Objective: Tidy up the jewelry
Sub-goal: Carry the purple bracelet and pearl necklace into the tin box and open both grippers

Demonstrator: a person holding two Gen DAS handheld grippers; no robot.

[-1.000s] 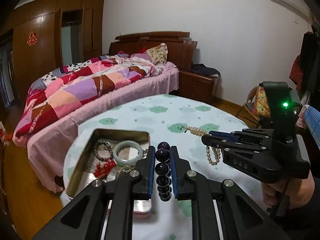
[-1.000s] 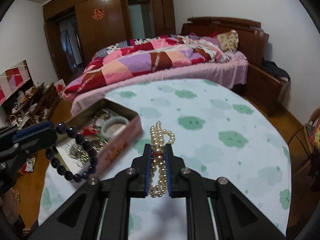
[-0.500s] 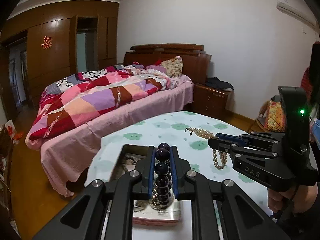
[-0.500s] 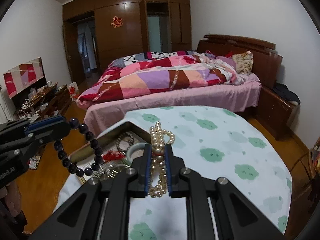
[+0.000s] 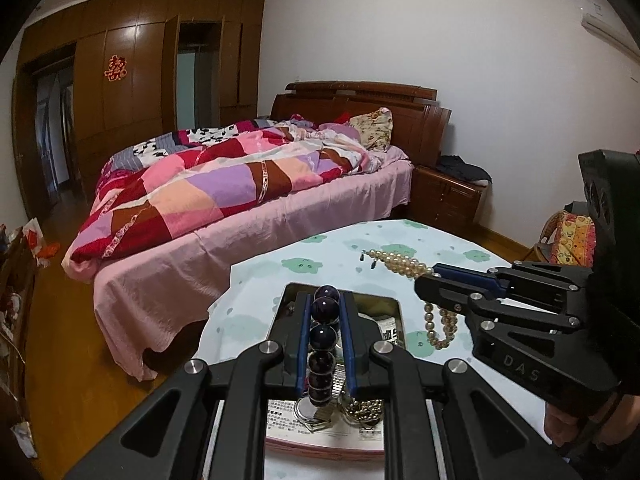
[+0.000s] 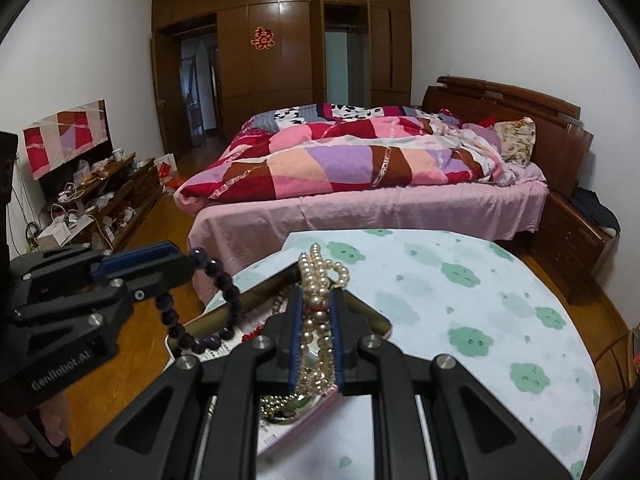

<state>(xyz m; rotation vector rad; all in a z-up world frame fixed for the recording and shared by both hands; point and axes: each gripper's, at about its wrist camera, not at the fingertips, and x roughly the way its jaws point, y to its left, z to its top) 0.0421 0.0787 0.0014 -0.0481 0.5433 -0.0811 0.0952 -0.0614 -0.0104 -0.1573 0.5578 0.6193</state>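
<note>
Dark purple bead bracelet [image 5: 322, 340] clamped in left tongs [image 5: 324, 344], hanging above open tin [image 5: 396, 308] on counter [image 6: 460, 300]. Pearl strand [image 6: 320, 320] pinched in right tongs [image 6: 316, 332], also over tin. Both likely limp, light, slippery; best gripped across beads mid-strand. Legible: "DAS", "GenRobot.AI" on tool bodies.

We see a dark purple bead bracelet [image 5: 323, 347] and a cream pearl strand [image 6: 319, 322] dangling above an open jewelry tin [image 5: 396, 307].
</note>
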